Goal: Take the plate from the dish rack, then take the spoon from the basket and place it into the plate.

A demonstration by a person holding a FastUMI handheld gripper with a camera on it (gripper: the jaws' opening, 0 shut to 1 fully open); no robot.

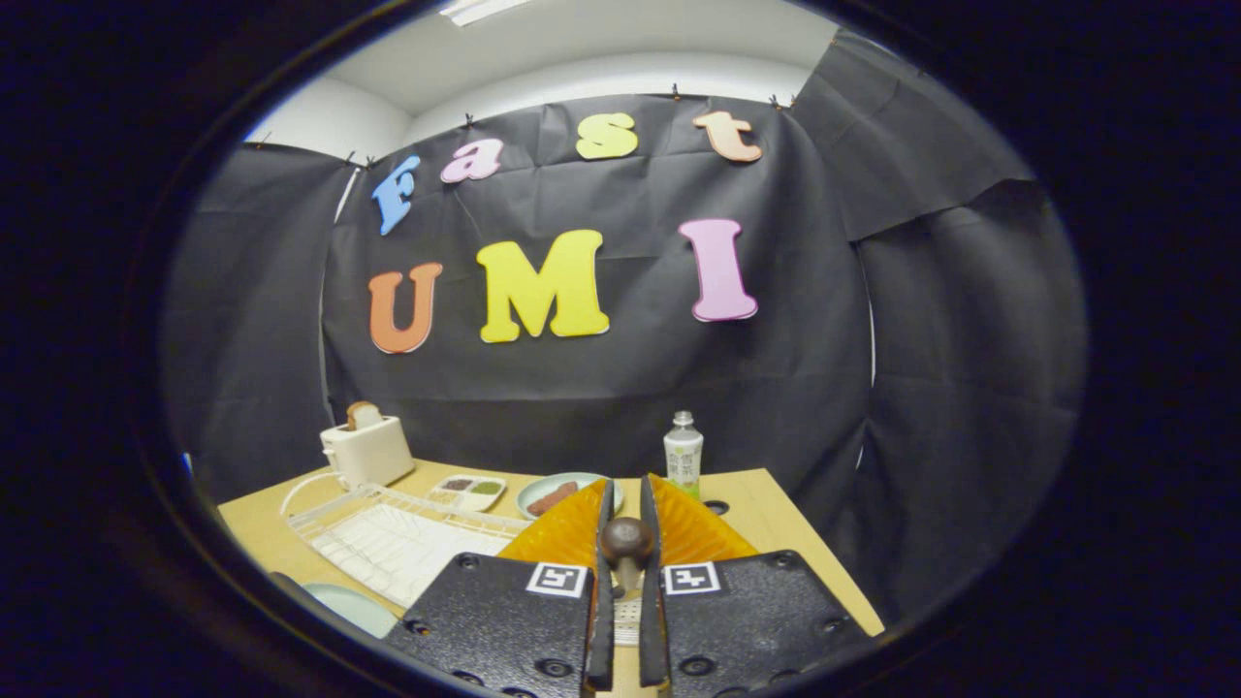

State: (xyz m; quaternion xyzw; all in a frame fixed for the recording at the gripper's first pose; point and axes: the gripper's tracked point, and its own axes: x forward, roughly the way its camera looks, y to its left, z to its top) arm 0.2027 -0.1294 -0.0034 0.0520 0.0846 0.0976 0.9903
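Gripper (626,509) clamped on the spoon (626,541), both fingers pressed against its dark rounded handle end, held above the wooden table (776,523). Left of the fingers, white dish rack (388,543); at its near corner, pale plate (349,606), partly cut off. Beyond the fingertips, a small dish with something brown (557,494), half hidden by the left finger. Compartment tray (467,491), toaster with bread (366,448) and bottle (683,454) further back.

Wooden table (776,523), toaster (368,451), dish rack (397,543), bottle (683,454), plates (572,492)
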